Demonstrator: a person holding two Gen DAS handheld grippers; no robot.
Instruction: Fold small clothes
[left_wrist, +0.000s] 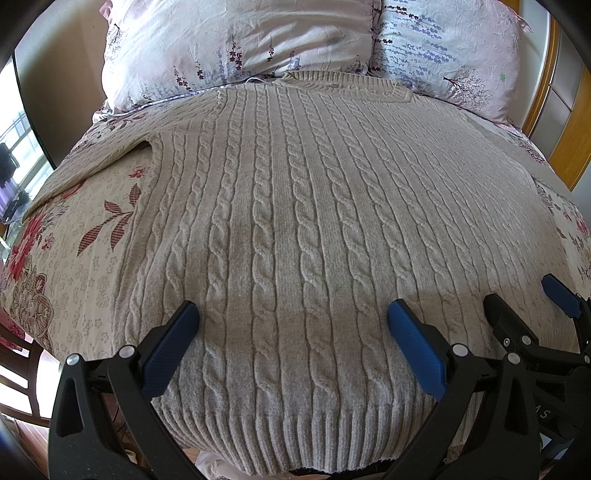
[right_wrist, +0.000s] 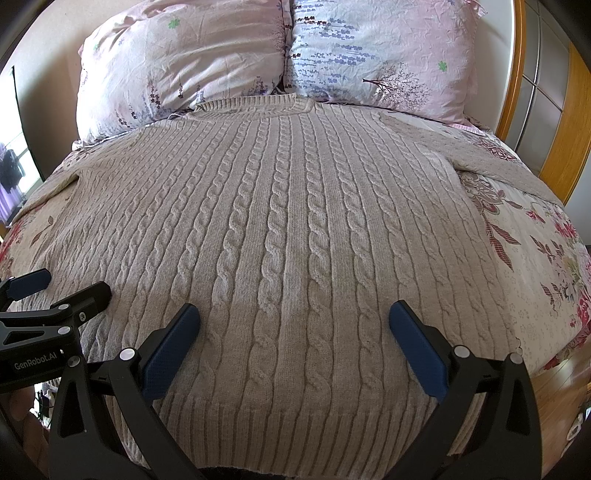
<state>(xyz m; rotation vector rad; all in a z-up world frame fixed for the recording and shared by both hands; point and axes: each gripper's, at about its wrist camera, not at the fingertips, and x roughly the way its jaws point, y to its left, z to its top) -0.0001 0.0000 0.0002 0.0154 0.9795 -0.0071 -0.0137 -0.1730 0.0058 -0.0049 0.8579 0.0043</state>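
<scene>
A beige cable-knit sweater (left_wrist: 288, 206) lies flat on the bed, collar toward the pillows, ribbed hem nearest me; it also fills the right wrist view (right_wrist: 291, 221). Its sleeves spread out to the left (left_wrist: 92, 166) and right (right_wrist: 517, 162). My left gripper (left_wrist: 291, 325) is open and empty, hovering over the lower left part of the sweater near the hem. My right gripper (right_wrist: 295, 325) is open and empty over the lower right part. Each gripper shows in the other's view: the right one (left_wrist: 532, 302) and the left one (right_wrist: 62, 288), both open.
The bed has a floral sheet (left_wrist: 74, 258), also seen in the right wrist view (right_wrist: 535, 266). Two pink floral pillows (right_wrist: 177, 66) (right_wrist: 388, 55) lie at the head. A wooden frame (right_wrist: 554, 110) stands at the right, a wooden chair (left_wrist: 18, 369) at the left.
</scene>
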